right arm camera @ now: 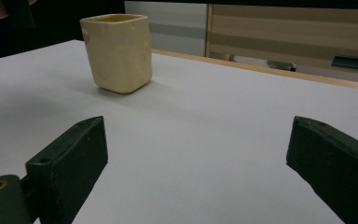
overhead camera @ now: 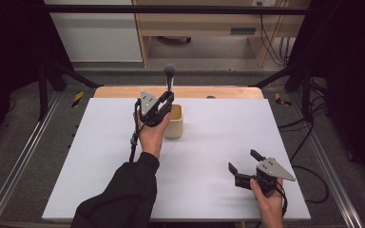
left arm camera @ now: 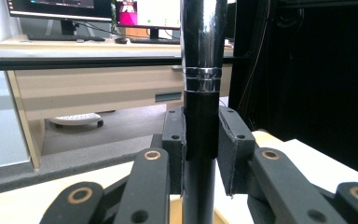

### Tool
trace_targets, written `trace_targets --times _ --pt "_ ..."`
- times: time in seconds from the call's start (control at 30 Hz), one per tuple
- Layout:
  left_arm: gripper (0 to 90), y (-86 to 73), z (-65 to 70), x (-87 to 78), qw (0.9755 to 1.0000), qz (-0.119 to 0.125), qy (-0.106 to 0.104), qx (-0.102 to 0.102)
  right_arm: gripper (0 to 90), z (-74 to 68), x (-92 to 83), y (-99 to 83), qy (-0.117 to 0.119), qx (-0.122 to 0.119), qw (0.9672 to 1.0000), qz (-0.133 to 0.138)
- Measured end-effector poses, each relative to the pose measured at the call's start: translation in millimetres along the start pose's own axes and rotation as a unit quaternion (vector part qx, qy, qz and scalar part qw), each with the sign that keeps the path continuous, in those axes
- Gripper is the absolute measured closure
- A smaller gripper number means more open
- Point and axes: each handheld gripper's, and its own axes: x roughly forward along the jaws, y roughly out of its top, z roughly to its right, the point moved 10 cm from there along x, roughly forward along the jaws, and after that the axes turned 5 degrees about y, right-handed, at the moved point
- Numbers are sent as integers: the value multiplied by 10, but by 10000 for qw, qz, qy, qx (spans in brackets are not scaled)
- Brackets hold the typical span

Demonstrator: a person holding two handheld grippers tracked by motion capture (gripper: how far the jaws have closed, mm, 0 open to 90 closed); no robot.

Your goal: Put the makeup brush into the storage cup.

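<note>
A cream square cup (overhead camera: pixel 175 121) (right arm camera: pixel 119 50) stands upright on the white table top (overhead camera: pixel 218 133). My left gripper (overhead camera: pixel 167 100) (left arm camera: pixel 201 140) hovers just above the cup, shut on a makeup brush (overhead camera: pixel 169 76) held upright. Its dark bristle head points up, and its black and chrome handle (left arm camera: pixel 203 70) runs down between the pads toward the cup. My right gripper (overhead camera: pixel 244 160) (right arm camera: pixel 196 163) rests open near the front right of the table, its jaws spread wide toward the cup with nothing between them.
A wooden strip (overhead camera: pixel 180 91) borders the table's far edge. Beyond it stand a wooden desk (overhead camera: pixel 209 23) and a white cabinet (overhead camera: pixel 95 33). Metal rails (overhead camera: pixel 24 156) flank the table, and cables (overhead camera: pixel 309 142) lie at the right.
</note>
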Motion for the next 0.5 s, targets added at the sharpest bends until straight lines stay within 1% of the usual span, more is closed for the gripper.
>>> trace_targets --times 0.07,0.2,0.23,0.27,0.3,0.33,0.43,0.47,0.5 --pt "744 -12 1 1 10000 -3 -2 13 55 -3 4 5 8 -19 10000 13" --pt "744 -47 1 6 10000 11 -41 -24 55 17 -3 0 -20 -39 10000 2" --pt "744 -58 1 7 10000 15 -39 -27 55 19 -7 1 -23 -9 10000 11" --pt "744 -71 2 9 10000 2 -54 -5 55 17 -11 2 -21 24 10000 16" --pt "744 -86 6 12 10000 -8 -70 26 55 18 -11 2 -21 18 10000 14" --pt "744 -105 1 11 10000 -36 -42 70 55 22 -8 0 -26 -11 10000 12" --pt "744 -130 5 13 10000 -24 -65 63 55 17 -4 2 -19 -34 10000 13" --pt "744 -141 -2 10 10000 -31 -25 76 55 18 -4 2 -21 -31 10000 16" --pt "744 -144 2 16 10000 -20 -52 70 55 18 -4 1 -24 -13 10000 11"
